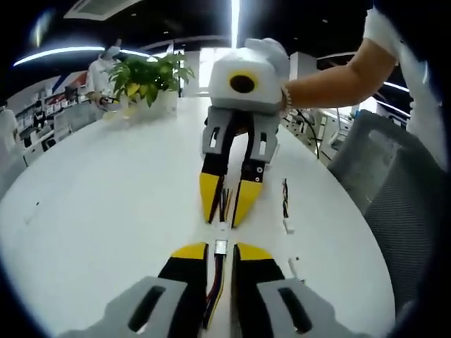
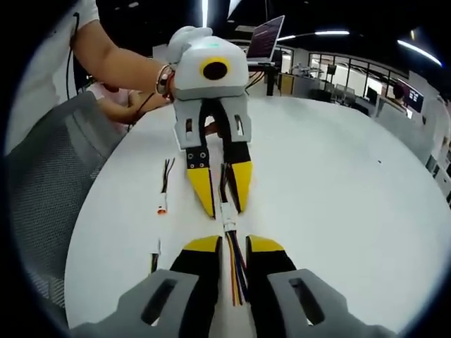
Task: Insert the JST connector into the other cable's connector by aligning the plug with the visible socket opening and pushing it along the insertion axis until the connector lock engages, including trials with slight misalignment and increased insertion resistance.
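Note:
On the white table (image 1: 106, 204) my two grippers face each other tip to tip. My left gripper (image 1: 220, 248) is shut on a cable of dark and yellow wires (image 1: 215, 289) whose white connector (image 1: 220, 246) pokes out past its tips. My right gripper (image 2: 232, 243) is shut on a multicoloured cable (image 2: 235, 274) ending in a white connector (image 2: 229, 224). In the left gripper view the right gripper (image 1: 223, 220) holds its small white plug (image 1: 223, 227) just ahead of the left connector. In the right gripper view the left gripper (image 2: 225, 210) meets that connector. I cannot tell whether the connectors are joined.
Spare cables lie beside the grippers: one with a white end (image 1: 287, 225), one short piece (image 1: 293, 266), one with an orange end (image 2: 162, 208). A potted plant (image 1: 148, 77) stands at the table's far end. A grey mesh chair (image 1: 380, 176) sits at the edge.

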